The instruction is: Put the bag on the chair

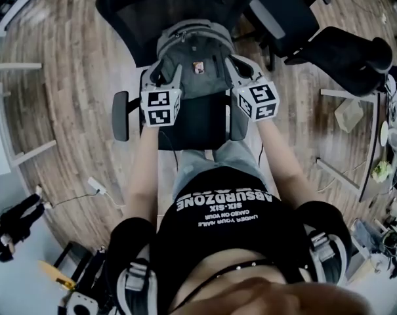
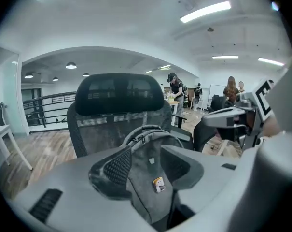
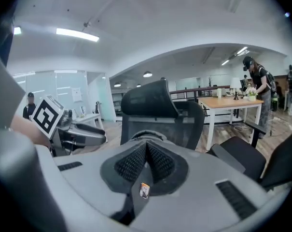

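Note:
A grey backpack (image 1: 195, 58) stands upright on the seat (image 1: 193, 123) of a black mesh office chair, leaning on its backrest (image 1: 139, 12). My left gripper (image 1: 167, 77) is at the bag's left side. In the left gripper view its jaws stand wide apart, and the bag's front (image 2: 150, 173) with a small tag shows between them. My right gripper (image 1: 241, 76) is at the bag's right side. In the right gripper view its jaws (image 3: 146, 153) meet at their tips, and a strip of the bag (image 3: 142, 197) shows below them. Whether fabric is pinched there is unclear.
Two more black chairs (image 1: 283, 18) (image 1: 346, 51) stand at the back right. A cluttered desk (image 1: 375, 143) runs along the right, a white table frame (image 1: 8, 110) along the left. A power strip (image 1: 96, 186) lies on the wood floor. People stand far off by a wooden table (image 3: 232, 103).

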Available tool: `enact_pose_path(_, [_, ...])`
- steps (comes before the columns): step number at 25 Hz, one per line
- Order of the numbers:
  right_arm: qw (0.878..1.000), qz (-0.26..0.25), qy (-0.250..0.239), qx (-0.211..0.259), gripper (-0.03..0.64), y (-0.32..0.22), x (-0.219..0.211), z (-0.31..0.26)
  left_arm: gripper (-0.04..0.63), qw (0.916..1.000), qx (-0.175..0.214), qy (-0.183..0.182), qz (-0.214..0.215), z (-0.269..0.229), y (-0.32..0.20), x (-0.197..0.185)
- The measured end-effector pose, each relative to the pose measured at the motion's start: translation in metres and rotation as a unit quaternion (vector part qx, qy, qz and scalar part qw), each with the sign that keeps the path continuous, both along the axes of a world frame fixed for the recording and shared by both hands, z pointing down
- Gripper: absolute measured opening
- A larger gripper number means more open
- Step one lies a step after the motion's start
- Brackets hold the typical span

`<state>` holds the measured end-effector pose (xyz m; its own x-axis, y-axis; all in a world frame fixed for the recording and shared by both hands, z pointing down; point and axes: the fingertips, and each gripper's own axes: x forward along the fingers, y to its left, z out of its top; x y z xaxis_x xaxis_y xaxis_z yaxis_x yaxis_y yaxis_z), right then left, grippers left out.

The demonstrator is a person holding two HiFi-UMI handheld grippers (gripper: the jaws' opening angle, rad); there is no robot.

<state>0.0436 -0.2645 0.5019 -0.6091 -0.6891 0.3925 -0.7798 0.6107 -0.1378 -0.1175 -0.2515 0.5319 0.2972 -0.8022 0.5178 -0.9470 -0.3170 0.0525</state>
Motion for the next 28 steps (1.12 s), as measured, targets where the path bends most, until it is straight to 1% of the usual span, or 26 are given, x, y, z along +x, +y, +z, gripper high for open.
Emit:
enact_pose_path(2, [0.999,0.01,-0.042,0.011,0.018,0.017,0.004,-0.02,0.164,0.9999,0.008,0.007,0.0,-0.015,0.017,-0.001])
enact_pose_path(4, [0.997,0.021,-0.074,0.019,0.017,0.032,0.009,-0.037,0.101,0.9996,0.021,0.014,-0.011,-0.032,0.034,-0.004])
enact_pose_path(5, [0.996,0.026,-0.082,0.023,0.017,0.039,0.011,-0.044,0.071,0.9992,0.029,0.018,-0.018,-0.042,0.042,-0.006])
enact_pose_path(9, [0.995,0.027,-0.086,0.03,0.017,0.075,0.01,-0.06,0.037,0.9963,0.067,0.027,-0.046,-0.077,0.081,-0.013])
enact_pose_path(11, [0.996,0.018,-0.086,0.029,0.017,0.091,0.005,-0.064,0.032,0.9961,0.068,0.038,-0.042,-0.086,0.096,-0.011])
enact_pose_path(16, [0.997,-0.03,-0.074,0.01,0.017,0.135,-0.019,-0.061,0.026,0.996,0.057,0.069,0.004,-0.101,0.125,0.018])
enact_pose_path(20, [0.997,-0.047,-0.059,-0.011,0.017,0.161,-0.034,-0.049,0.027,0.9924,0.07,0.092,0.041,-0.109,0.139,0.042])
enact_pose_path(22, [0.998,-0.05,-0.045,-0.013,0.017,0.167,-0.039,-0.045,0.026,0.9921,0.071,0.09,0.049,-0.109,0.143,0.047])
enact_pose_path(26, [0.998,-0.054,-0.033,-0.011,0.017,0.174,-0.039,-0.044,0.02,0.9926,0.05,0.087,0.068,-0.102,0.154,0.057])
enact_pose_path(28, [0.998,-0.052,-0.029,-0.013,0.017,0.176,-0.037,-0.044,0.018,0.9931,0.038,0.087,0.069,-0.097,0.158,0.059])
